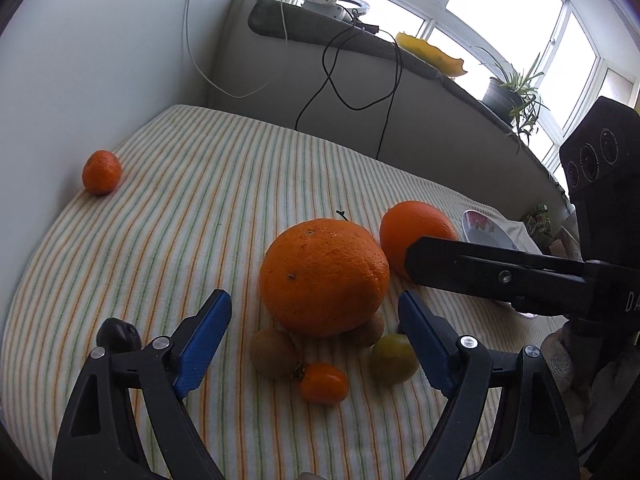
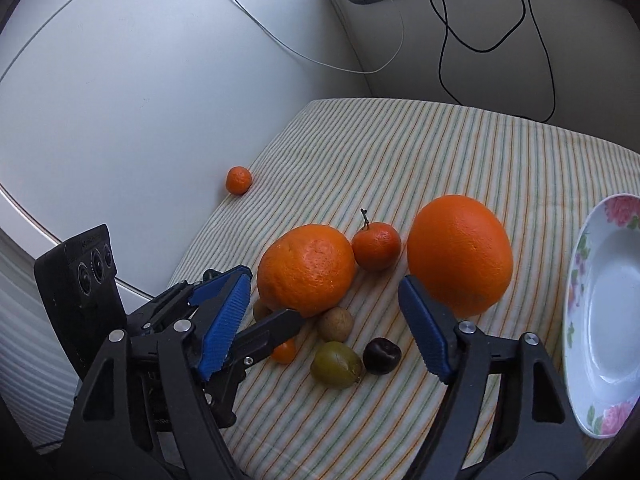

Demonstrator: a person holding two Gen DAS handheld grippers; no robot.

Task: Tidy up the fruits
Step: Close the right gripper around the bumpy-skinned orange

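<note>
Fruits lie on a striped cloth. A big orange sits in the middle, a second big orange to its right. Around them lie two kiwis, a small orange tomato, a green plum, a dark cherry, a stemmed tangerine and a far tangerine. My left gripper is open, empty, its blue pads flanking the big orange. My right gripper is open and empty above the small fruits.
A flowered white plate lies at the cloth's right edge. A white wall borders the left. Black and white cables hang at the back below a windowsill holding a yellow dish and a potted plant.
</note>
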